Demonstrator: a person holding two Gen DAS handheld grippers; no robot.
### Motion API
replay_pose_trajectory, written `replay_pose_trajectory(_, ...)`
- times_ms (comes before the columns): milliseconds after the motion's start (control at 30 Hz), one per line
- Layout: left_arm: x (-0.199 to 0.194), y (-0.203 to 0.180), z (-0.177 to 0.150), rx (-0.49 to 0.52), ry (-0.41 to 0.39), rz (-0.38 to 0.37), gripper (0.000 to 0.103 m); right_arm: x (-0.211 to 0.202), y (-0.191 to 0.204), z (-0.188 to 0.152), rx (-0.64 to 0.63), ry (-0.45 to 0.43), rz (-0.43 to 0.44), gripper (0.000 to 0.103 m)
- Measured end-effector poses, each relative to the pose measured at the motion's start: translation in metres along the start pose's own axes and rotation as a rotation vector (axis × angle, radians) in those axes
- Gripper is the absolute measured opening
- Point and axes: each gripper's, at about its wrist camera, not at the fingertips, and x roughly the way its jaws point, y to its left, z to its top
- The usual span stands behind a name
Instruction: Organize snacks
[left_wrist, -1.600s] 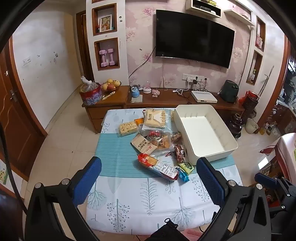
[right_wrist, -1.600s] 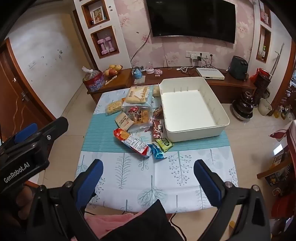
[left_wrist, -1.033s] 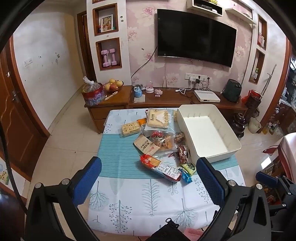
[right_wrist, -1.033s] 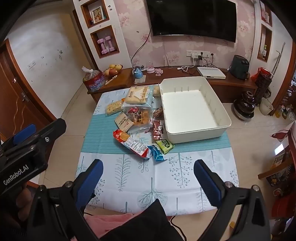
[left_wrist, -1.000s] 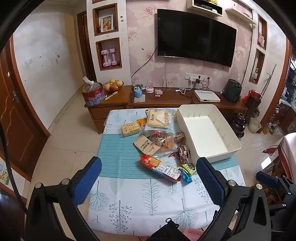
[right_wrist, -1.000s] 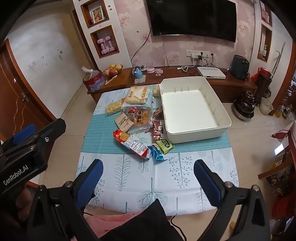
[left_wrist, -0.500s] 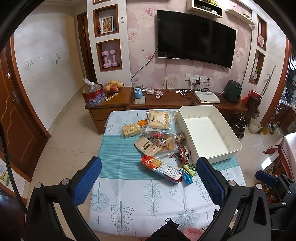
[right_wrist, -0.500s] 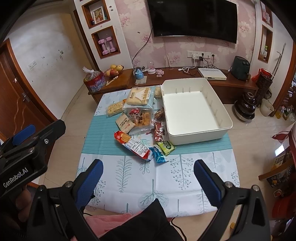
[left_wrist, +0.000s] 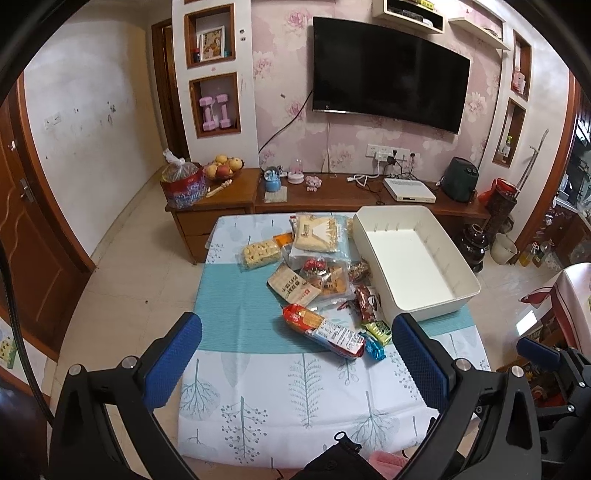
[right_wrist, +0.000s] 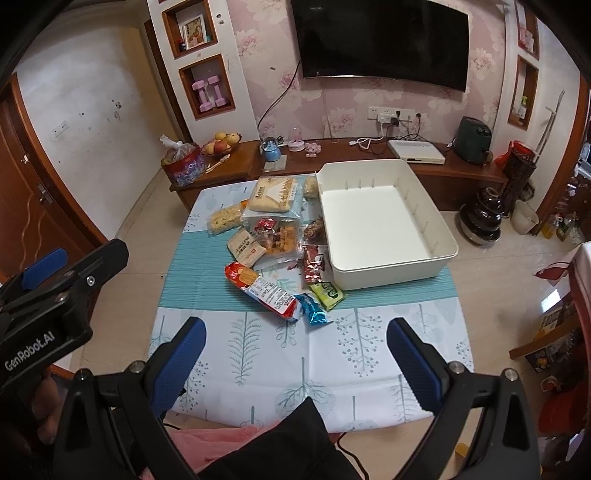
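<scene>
Snacks (left_wrist: 317, 284) lie in a loose heap on the middle of the tabletop (left_wrist: 258, 391), just left of the white bin (left_wrist: 413, 258), which sits on the far right part of the cloth with nothing inside it. Your left tool (left_wrist: 295, 354) hangs high above the near half of the tabletop, tilted down toward the heap, its blue pads (left_wrist: 173, 358) spread wide with nothing between them. Your right tool (right_wrist: 295, 354) is held the same way, raised and angled down, its pads (right_wrist: 413, 365) also spread wide and holding nothing; the left tool's body shows at the left edge of its view. Nearest you lie the long red-and-white packet (right_wrist: 264, 290), the small blue packet (right_wrist: 312, 310) and the green packet (right_wrist: 328, 293), the green one just beside the bin's near left corner. The big bread bag (right_wrist: 275, 197) rests at the far edge, beside the bin's far left corner. A broad patch of bare cloth lies between you and the heap, and another on the left side of the tabletop. Beyond the far edge stands the wooden TV cabinet (right_wrist: 369, 155).
</scene>
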Motion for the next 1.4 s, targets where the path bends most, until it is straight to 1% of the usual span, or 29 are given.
replay_pose_trajectory(33, 0.001, 0.000, -0.001, 0.002, 0.006, -0.008, 0.102, -0.007, 0.006, 0.002, -0.001, -0.004, -0.007, 0.099)
replay_pose_trajectory(200, 0.006, -0.003, -0.012, 0.022, 0.029, -0.045, 0.102, -0.012, 0.009, -0.004, -0.006, -0.009, -0.048, 0.099)
replay_pose_trajectory(333, 0.012, 0.000, -0.016, 0.022, 0.054, -0.084, 0.102, -0.018, 0.016, -0.013, -0.036, -0.058, -0.097, 0.099)
replay_pose_trajectory(433, 0.015, 0.005, -0.019, 0.025, 0.068, -0.095, 0.102, -0.021, 0.021, -0.017, -0.050, -0.097, -0.122, 0.099)
replay_pose_trajectory(633, 0.024, 0.015, -0.021, 0.041, 0.101, -0.110, 0.102, -0.022, 0.030, -0.024, -0.038, -0.155, -0.152, 0.099)
replay_pose_trajectory(733, 0.032, 0.015, -0.024, 0.070, 0.128, -0.092, 0.102, -0.023, 0.035, -0.031, -0.039, -0.203, -0.173, 0.099)
replay_pose_trajectory(800, 0.037, 0.015, -0.024, 0.082, 0.152, -0.088, 0.102, -0.021, 0.038, -0.035, -0.049, -0.217, -0.183, 0.099)
replay_pose_trajectory(933, 0.044, 0.017, -0.021, 0.082, 0.172, -0.129, 0.102, -0.015, 0.038, -0.037, -0.062, -0.224, -0.204, 0.099)
replay_pose_trajectory(1100, 0.063, 0.013, -0.015, 0.091, 0.218, -0.131, 0.102, -0.001, 0.032, -0.040, -0.084, -0.225, -0.235, 0.099)
replay_pose_trajectory(1267, 0.096, 0.009, -0.007, 0.082, 0.286, -0.089, 0.102, 0.016, 0.022, -0.037, -0.129, -0.242, -0.231, 0.099)
replay_pose_trajectory(1333, 0.109, 0.007, -0.006, 0.065, 0.305, -0.088, 0.102, 0.023, 0.018, -0.035, -0.149, -0.251, -0.222, 0.099)
replay_pose_trajectory(1400, 0.125, 0.006, -0.004, 0.047, 0.328, -0.087, 0.102, 0.033, 0.015, -0.033, -0.178, -0.240, -0.220, 0.099)
